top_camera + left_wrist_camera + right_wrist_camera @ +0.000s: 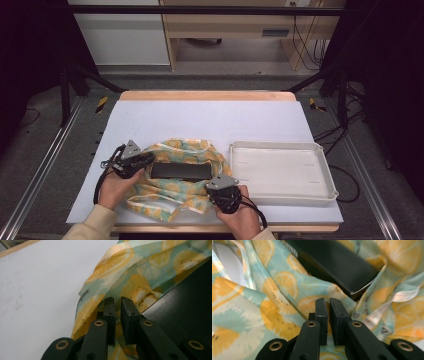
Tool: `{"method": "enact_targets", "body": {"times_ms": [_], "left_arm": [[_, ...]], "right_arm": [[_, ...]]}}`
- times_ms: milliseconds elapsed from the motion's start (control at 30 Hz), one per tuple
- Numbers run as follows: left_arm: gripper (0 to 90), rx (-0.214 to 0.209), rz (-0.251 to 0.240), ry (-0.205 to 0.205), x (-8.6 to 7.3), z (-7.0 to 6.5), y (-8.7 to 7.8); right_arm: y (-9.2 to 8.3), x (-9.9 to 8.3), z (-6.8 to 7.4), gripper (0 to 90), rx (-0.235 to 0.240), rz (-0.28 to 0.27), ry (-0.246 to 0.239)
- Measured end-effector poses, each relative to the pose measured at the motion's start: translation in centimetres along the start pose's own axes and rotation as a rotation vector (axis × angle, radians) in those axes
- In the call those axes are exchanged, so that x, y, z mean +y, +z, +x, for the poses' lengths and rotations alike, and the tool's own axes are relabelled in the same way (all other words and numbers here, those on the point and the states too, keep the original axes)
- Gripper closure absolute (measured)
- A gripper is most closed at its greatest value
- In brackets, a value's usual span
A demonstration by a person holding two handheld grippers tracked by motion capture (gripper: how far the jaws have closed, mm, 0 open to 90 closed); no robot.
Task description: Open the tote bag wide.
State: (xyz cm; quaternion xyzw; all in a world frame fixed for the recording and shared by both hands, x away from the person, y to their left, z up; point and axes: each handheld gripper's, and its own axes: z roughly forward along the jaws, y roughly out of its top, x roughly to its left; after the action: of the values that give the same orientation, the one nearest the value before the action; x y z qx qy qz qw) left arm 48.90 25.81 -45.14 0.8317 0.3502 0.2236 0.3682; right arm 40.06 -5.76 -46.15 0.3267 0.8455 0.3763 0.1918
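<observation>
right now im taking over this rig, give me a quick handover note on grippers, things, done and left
Left gripper: shut on the lemon-print cloth at the left end of the black box.
Right gripper: shut on the same cloth at the box's near right corner.
Things: the box lies on the cloth at the table's near middle; the white tray sits to its right, nothing in it.
Done: both edges pinched.
Left: the box top is bare; likely fold the cloth over it.

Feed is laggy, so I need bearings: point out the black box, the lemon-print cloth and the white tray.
black box (181, 171), high view, middle of its top face.
lemon-print cloth (192, 147), high view, far fold behind the box.
white tray (281, 145), high view, far rim.
</observation>
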Motion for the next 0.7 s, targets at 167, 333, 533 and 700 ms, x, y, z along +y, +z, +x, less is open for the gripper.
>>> {"method": "enact_targets", "body": {"times_ms": [167, 333, 533, 700], "left_arm": [[82.8, 0.001, 0.024, -0.011, -0.3, 0.4, 0.6], [83.6, 0.001, 0.052, -0.018, -0.7, 0.7, 1.2], [87.1, -0.011, 0.084, -0.024, -1.0, 1.0, 1.7], [89.7, -0.016, 0.099, -0.034, -1.1, 1.2, 1.9]], "right_arm": [[0.9, -0.5, 0.0, 85.8, 0.008, 0.048, 0.005], [1.2, -0.6, 0.0, 86.3, 0.013, 0.069, 0.012], [1.5, -0.8, 0.0, 87.0, 0.022, 0.082, 0.013], [1.5, -0.8, 0.1, 87.7, 0.024, 0.09, 0.011]]}}
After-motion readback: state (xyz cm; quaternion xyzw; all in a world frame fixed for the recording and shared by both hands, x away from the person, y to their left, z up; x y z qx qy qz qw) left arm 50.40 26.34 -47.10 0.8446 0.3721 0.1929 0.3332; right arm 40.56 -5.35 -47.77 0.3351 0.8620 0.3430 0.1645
